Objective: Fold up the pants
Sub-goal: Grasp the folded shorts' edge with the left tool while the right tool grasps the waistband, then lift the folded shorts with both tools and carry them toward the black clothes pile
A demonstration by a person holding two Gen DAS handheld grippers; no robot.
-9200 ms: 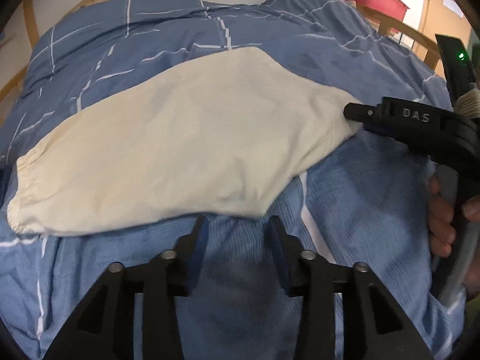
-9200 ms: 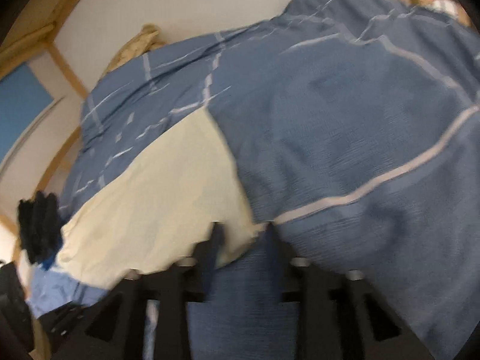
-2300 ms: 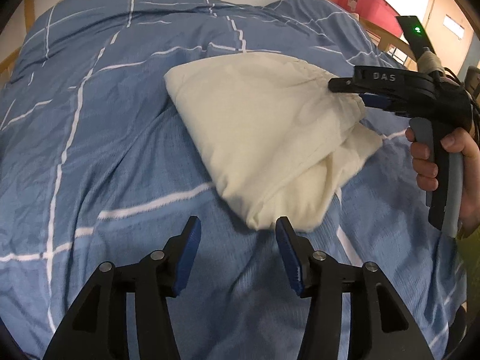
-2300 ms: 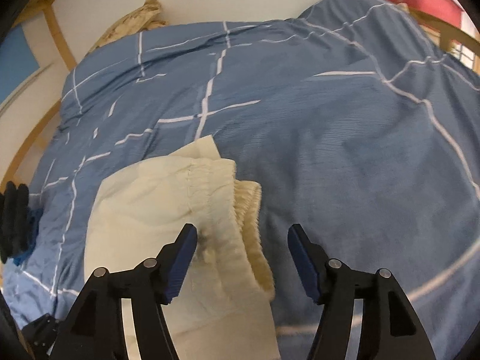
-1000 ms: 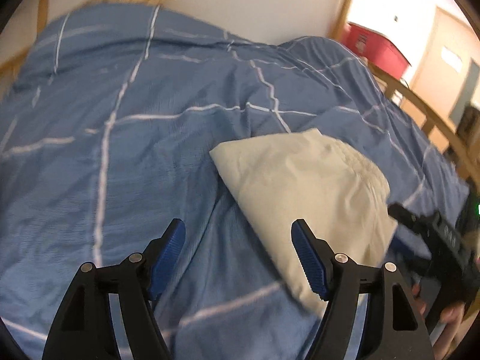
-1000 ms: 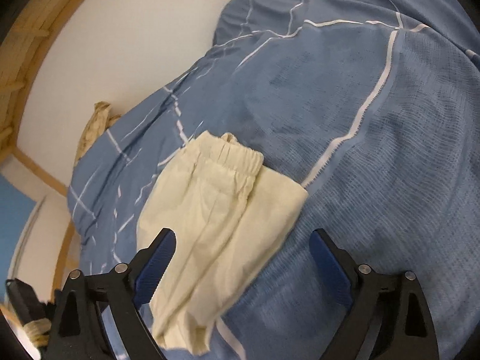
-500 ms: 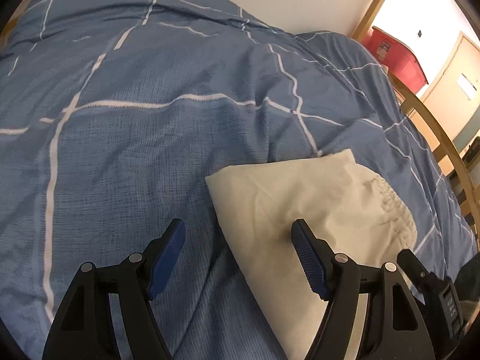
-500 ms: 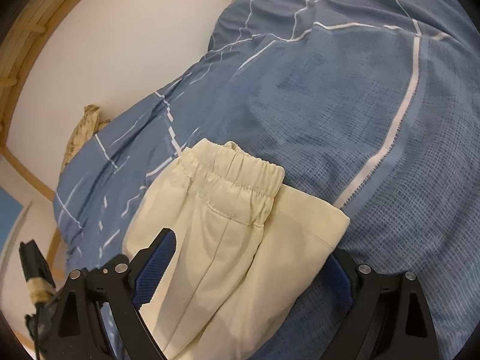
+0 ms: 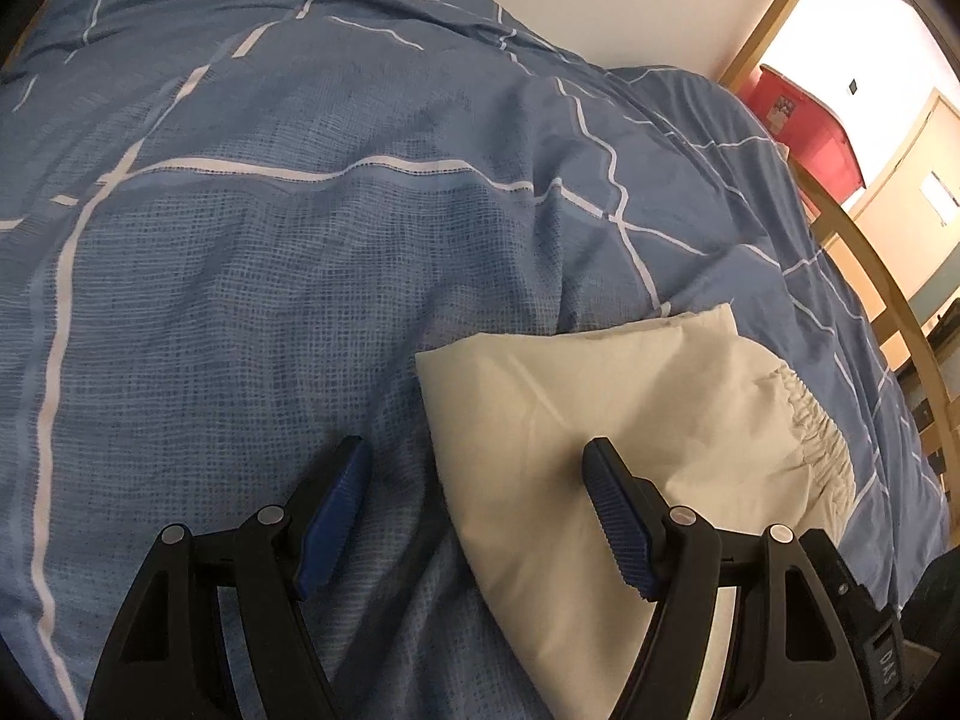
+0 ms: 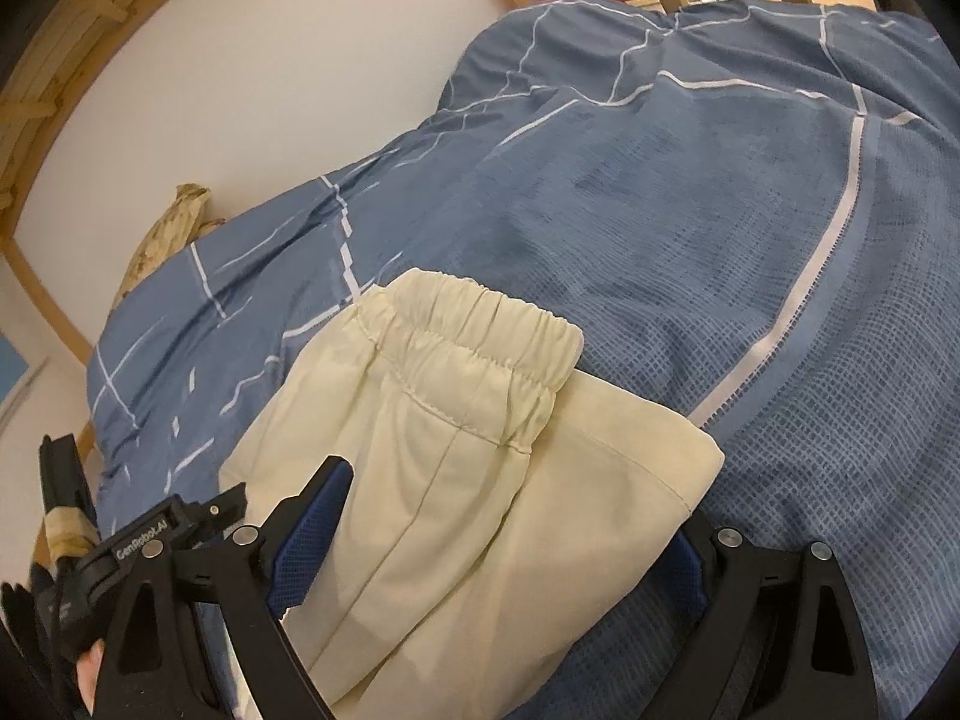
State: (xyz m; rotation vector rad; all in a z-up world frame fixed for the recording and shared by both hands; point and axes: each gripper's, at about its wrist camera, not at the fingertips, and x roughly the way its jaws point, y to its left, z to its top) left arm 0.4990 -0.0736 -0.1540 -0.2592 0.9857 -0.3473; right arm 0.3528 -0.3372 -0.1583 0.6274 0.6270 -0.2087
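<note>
Blue bedding (image 9: 288,276) with thin white lines covers the whole bed. On it lie the pants (image 10: 480,450), cream and folded into a small, thick bundle, with the stretchy waistband (image 10: 480,324) on top at the far end. The right gripper (image 10: 516,516) has its fingers wide apart, one on each side of the bundle, not pinching it. The left gripper (image 9: 477,504) is open too. Its right finger (image 9: 618,516) hangs over the pants, and its left finger (image 9: 333,510) is over bare bedding just beside the folded edge. Past the fingers stand a white wall (image 10: 270,72), a wooden bed frame (image 9: 864,276) and a red box (image 9: 804,120).
</note>
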